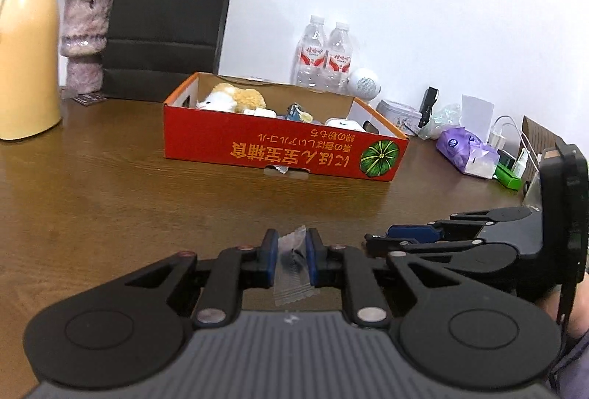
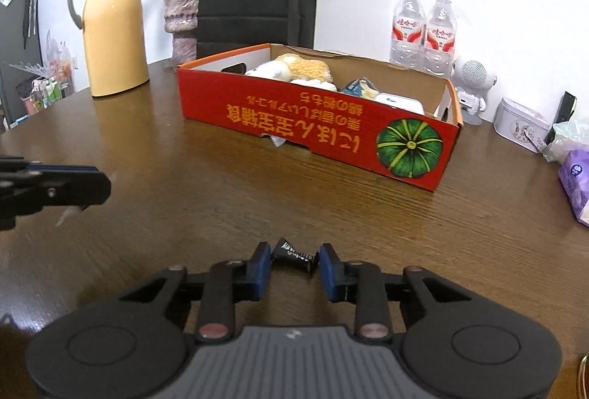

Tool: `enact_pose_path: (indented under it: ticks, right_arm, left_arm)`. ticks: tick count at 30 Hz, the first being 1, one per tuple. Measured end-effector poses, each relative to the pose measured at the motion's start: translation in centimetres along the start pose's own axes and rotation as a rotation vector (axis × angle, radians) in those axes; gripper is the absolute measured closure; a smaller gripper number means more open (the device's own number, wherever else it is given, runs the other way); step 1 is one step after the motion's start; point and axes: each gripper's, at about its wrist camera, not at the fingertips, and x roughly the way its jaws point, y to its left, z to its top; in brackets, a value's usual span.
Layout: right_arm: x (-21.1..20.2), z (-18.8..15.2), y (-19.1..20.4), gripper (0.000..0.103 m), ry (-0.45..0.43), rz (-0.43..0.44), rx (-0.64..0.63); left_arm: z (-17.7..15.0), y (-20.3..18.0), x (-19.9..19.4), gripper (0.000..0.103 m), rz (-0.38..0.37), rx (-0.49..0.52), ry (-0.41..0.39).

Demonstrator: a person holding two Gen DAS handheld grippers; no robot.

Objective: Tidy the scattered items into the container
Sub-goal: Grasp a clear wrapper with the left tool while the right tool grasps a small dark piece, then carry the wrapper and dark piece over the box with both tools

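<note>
**Operator:** Two wrapped sweets are in play, one per tool. My left gripper (image 1: 291, 257) has its blue pads pressed onto a clear, crinkly plastic sweet wrapper (image 1: 292, 264), lifted clear of the brown wood-grain table (image 1: 110, 200).

**Observer:** Which way does that wrapper run?

**Operator:** Its long axis lies along the fingers: one serrated end points forward toward the box, the other hangs back toward the camera. I judge the pinch sits across the narrow middle so the slack ends can flop freely without slipping out.

**Observer:** And the right side?

**Operator:** My right gripper (image 2: 294, 264) brackets a small black twist-wrapped candy (image 2: 294, 254) low at the table; whether it rests on the wood I cannot tell. The candy's long axis runs across the gap, from one pad to the other, tilted slightly, left end higher. The left pad looks to touch its fanned end; at the right pad I see a sliver of space, so I read the fingers as narrowed around it, not yet clamped.

**Observer:** Where does it all go?

**Operator:** Into the red open-topped cardboard box with the green pumpkin print (image 2: 408, 148), standing mid-table ahead of both tools, well apart from them. It already holds a cream plush toy (image 2: 298, 67) and small packets. My guess is that both sweets get carried over its near wall.
</note>
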Motion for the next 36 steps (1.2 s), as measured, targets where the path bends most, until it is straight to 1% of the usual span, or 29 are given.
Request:
enact_pose_path:
  ticks: [1, 2, 3, 5, 8, 9, 10, 11, 13, 14, 16, 17, 18, 19, 20, 21, 22, 23, 24, 25, 28, 30, 31, 33, 36]
  right_arm:
    - [-0.3, -0.1, 0.3, 0.081, -0.002, -0.008, -0.003]
    - [-0.7, -0.2, 0.6, 0.089, -0.010, -0.013, -0.002]
    - [-1.3, -0.3, 0.9, 0.103, -0.015, -0.012, 0.006]
    - [-2.6, -0.7, 1.4, 0.103, -0.026, 0.001, 0.032]
    - [-4.0, -1.4, 2.2, 0.100, -0.028, -0.019, 0.025]
    - [-4.3, -1.5, 2.1, 0.096, -0.029, -0.030, 0.027]
    - [-4.5, -1.3, 1.7, 0.084, -0.037, -0.034, 0.037]
    - [-4.5, -1.0, 1.0, 0.061, -0.050, -0.050, 0.059]
    - [-3.6, 0.0, -1.3, 0.037, -0.085, -0.106, 0.088]
    - [-2.7, 0.5, -2.6, 0.038, -0.089, -0.140, 0.082]
    - [-0.1, 1.7, -5.8, 0.041, -0.056, -0.207, 0.098]
    - [1.0, 2.2, -7.5, 0.048, -0.038, -0.227, 0.146]
    - [2.0, 2.6, -9.0, 0.052, -0.024, -0.222, 0.204]
    - [2.7, 2.8, -10.0, 0.054, -0.018, -0.190, 0.242]
    - [3.3, 3.0, -10.6, 0.054, -0.014, -0.153, 0.257]
    - [4.0, 3.3, -10.8, 0.055, -0.007, -0.133, 0.254]
    - [4.6, 3.4, -10.7, 0.059, -0.001, -0.136, 0.239]
    - [5.2, 3.6, -10.5, 0.079, 0.007, -0.147, 0.224]
    - [5.7, 3.7, -10.4, 0.089, 0.020, -0.161, 0.218]
    - [5.9, 3.8, -10.4, 0.093, 0.025, -0.180, 0.216]
    - [5.7, 3.8, -9.9, 0.094, 0.045, -0.181, 0.208]
    - [4.9, 3.4, -9.1, 0.095, 0.042, -0.182, 0.200]
    - [4.1, 3.3, -8.5, 0.095, 0.022, -0.172, 0.197]
    - [1.4, 3.0, -6.7, 0.095, -0.043, -0.171, 0.174]
    - [-4.5, 1.9, -2.6, 0.095, -0.165, -0.182, 0.152]
  left_arm:
    - [-0.2, -0.1, -0.5, 0.087, 0.000, -0.009, -0.001]
    - [-0.3, -0.1, -1.1, 0.087, 0.001, -0.021, -0.003]
    - [-0.6, -0.2, -1.5, 0.087, 0.001, -0.028, -0.004]
    - [-1.3, -0.5, -2.2, 0.087, 0.012, -0.026, -0.004]
    - [-2.3, -1.1, -2.8, 0.087, 0.030, 0.009, 0.002]
    - [-2.5, -1.1, -3.0, 0.087, 0.021, 0.008, 0.007]
    - [-2.5, -1.0, -3.1, 0.087, 0.014, 0.004, 0.008]
    - [-2.5, -1.0, -3.2, 0.087, 0.011, 0.004, 0.006]
    - [-2.5, -1.0, -3.4, 0.087, 0.010, 0.012, -0.005]
    - [-2.4, -1.0, -3.4, 0.087, 0.008, 0.011, -0.009]
    - [-2.2, -0.9, -3.1, 0.086, -0.004, 0.008, -0.015]
    - [-2.0, -0.8, -2.8, 0.086, -0.006, 0.008, -0.018]
    - [-1.9, -0.8, -2.5, 0.086, -0.005, 0.007, -0.022]
    - [-1.7, -0.7, -2.1, 0.086, -0.005, 0.004, -0.019]
    - [-1.6, -0.5, -1.7, 0.086, -0.007, 0.001, -0.014]
    - [-1.4, -0.5, -1.2, 0.086, -0.010, -0.001, -0.009]
    - [-1.1, -0.4, -0.7, 0.086, -0.013, -0.002, -0.005]
    - [-0.8, -0.3, -0.2, 0.086, -0.015, -0.002, -0.002]
    - [-0.5, -0.3, 0.3, 0.086, -0.013, -0.003, -0.002]
    - [-0.2, -0.3, 0.8, 0.086, -0.011, -0.003, -0.006]
    - [0.8, -0.3, 1.7, 0.087, -0.001, -0.008, -0.019]
    - [1.4, -0.4, 1.9, 0.087, 0.011, -0.006, -0.038]
    - [1.6, -0.6, 1.7, 0.087, 0.020, 0.000, -0.053]
    - [1.8, -1.2, 0.7, 0.087, 0.066, 0.026, -0.103]
    - [0.5, -2.8, -1.8, 0.087, 0.170, 0.071, -0.210]
